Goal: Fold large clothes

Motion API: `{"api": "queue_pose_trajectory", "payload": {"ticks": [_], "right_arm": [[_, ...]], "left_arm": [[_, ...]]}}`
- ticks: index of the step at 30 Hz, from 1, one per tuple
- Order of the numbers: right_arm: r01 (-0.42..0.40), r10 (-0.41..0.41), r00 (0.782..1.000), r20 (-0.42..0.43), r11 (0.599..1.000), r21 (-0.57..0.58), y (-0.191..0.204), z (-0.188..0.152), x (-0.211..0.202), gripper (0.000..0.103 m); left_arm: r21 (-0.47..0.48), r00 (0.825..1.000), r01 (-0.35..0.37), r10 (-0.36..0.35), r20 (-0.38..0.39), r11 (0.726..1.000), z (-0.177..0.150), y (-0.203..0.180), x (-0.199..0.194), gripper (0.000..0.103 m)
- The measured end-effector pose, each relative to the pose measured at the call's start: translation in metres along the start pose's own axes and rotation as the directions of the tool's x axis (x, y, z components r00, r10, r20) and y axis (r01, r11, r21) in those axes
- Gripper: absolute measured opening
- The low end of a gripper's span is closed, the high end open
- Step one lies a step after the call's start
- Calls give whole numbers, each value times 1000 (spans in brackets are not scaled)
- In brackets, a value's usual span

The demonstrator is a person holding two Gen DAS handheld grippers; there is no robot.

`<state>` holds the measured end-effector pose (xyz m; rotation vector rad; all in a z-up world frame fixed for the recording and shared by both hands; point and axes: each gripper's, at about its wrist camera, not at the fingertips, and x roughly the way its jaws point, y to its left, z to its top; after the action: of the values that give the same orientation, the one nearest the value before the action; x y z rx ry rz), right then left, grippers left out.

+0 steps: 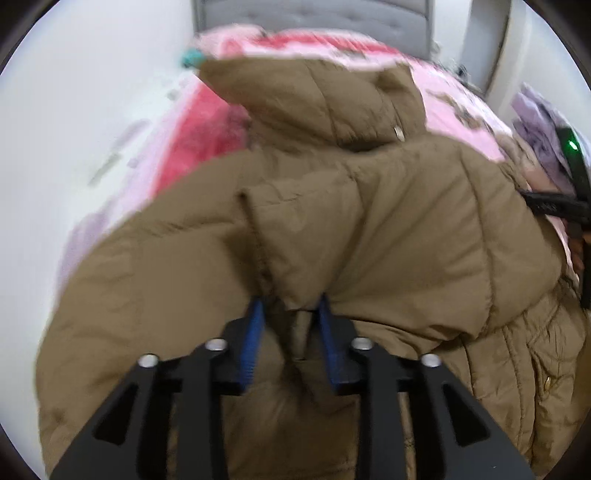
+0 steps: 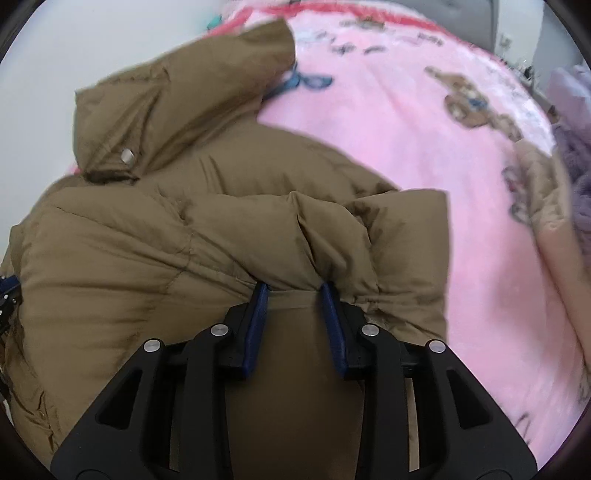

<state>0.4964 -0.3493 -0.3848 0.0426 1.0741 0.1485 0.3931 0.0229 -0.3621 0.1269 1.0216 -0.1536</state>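
A brown puffer jacket (image 1: 388, 221) lies spread on a bed under a pink blanket (image 1: 454, 107), with its hood (image 1: 314, 99) pointing away from me. My left gripper (image 1: 291, 304) is shut on a bunched fold of the jacket, and the cloth puckers around its blue pads (image 1: 255, 332). In the right wrist view the same jacket (image 2: 147, 240) fills the left half, hood (image 2: 166, 103) at the upper left. My right gripper (image 2: 294, 290) is shut on the jacket's padded edge, with cloth gathered between its blue pads (image 2: 332, 325).
Bare pink blanket (image 2: 406, 147) stretches to the right of the jacket. Purple clothes (image 2: 576, 158) are heaped at the bed's far right edge. A grey tufted headboard (image 1: 332, 18) stands behind, a white wall (image 1: 74, 129) to the left. A black device with a green light (image 1: 569, 155) shows at the right.
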Motion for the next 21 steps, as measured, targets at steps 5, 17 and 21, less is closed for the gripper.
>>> {"api": "queue_pose_trajectory", "payload": {"ticks": [5, 17, 21], "right_arm": [[-46, 54, 973, 224, 998, -40, 4, -41, -74, 47], [44, -37, 997, 68, 993, -105, 21, -101, -43, 36], [68, -64, 997, 40, 991, -113, 22, -101, -26, 37]], "left_arm": [[-26, 975, 29, -22, 221, 999, -15, -10, -65, 63], [43, 982, 184, -182, -46, 982, -21, -52, 9, 66], [39, 982, 176, -173, -71, 984, -25, -53, 18, 66]]}}
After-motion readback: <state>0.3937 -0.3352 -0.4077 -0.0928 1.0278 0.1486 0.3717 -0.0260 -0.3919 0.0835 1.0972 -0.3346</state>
